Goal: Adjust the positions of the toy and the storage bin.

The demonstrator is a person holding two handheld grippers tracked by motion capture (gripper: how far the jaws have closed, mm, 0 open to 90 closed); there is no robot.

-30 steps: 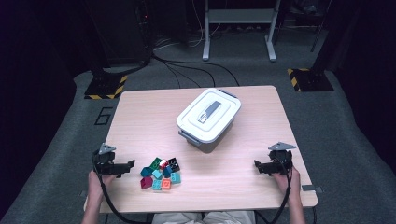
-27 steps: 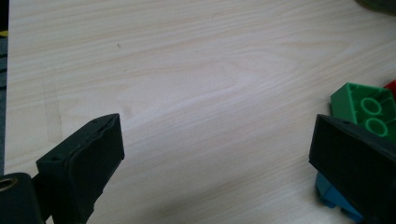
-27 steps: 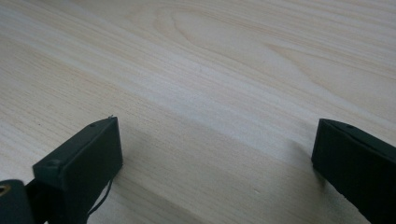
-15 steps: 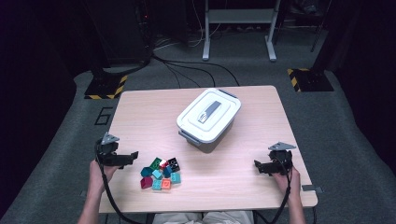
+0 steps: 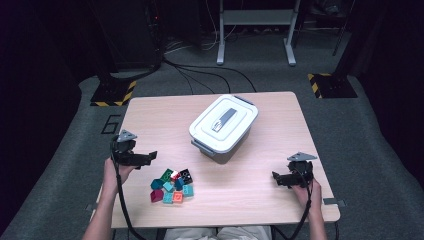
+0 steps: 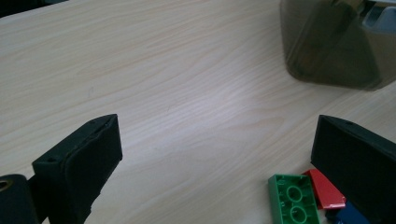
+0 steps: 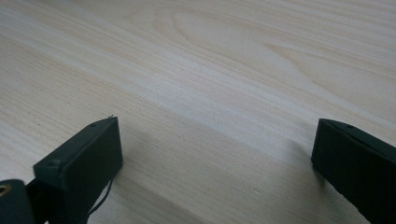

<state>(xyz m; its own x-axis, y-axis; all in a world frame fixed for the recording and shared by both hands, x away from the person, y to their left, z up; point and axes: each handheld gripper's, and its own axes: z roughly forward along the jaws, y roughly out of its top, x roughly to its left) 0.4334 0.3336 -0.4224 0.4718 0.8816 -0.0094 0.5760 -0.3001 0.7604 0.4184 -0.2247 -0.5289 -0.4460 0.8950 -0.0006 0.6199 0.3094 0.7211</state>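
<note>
The table [image 5: 280, 200] carries a lidded white storage box [image 5: 223, 123] near its centre; the lid is on, so nothing is packed yet. The pile of toy bricks [image 5: 172, 185] lies untouched near the front left edge. The left gripper [image 5: 148, 157] hovers just beside the pile, jaws spread wide and empty. The right gripper [image 5: 276, 178] rests well apart over bare wood, jaws likewise spread. Judged obstacle: the closed lid.
</note>
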